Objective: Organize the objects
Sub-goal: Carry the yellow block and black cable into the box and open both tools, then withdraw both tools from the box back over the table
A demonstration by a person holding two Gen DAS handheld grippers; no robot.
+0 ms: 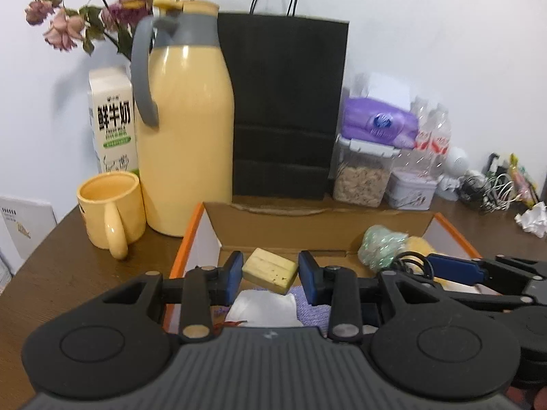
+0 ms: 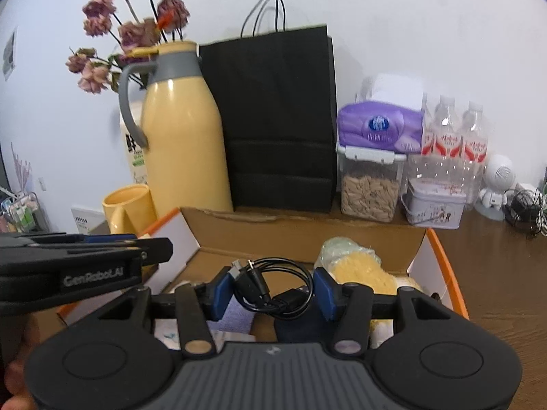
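My left gripper point(image 1: 271, 275) is shut on a pale yellow block point(image 1: 269, 269), its blue pads pressing both ends. It hangs over an open cardboard box point(image 1: 307, 218) with orange edges. In that box lie a white cloth point(image 1: 263, 307), a purple cloth point(image 1: 312, 314) and a green mesh bundle point(image 1: 381, 246). My right gripper point(image 2: 271, 292) is shut on a coiled black cable point(image 2: 273, 283), held above the same box point(image 2: 290, 235) beside a yellow sponge point(image 2: 362, 270). Each gripper shows at the edge of the other's view: the right one point(image 1: 454, 266) and the left one point(image 2: 102, 239).
Behind the box stand a yellow jug point(image 1: 186, 130), a yellow mug point(image 1: 111, 212), a milk carton point(image 1: 111, 119), a black paper bag point(image 1: 283, 102), a purple tissue pack point(image 2: 379, 128) on a clear food container point(image 2: 371, 188), a tin point(image 2: 436, 201) and water bottles point(image 2: 454, 130). Tangled cords point(image 2: 523, 208) lie far right.
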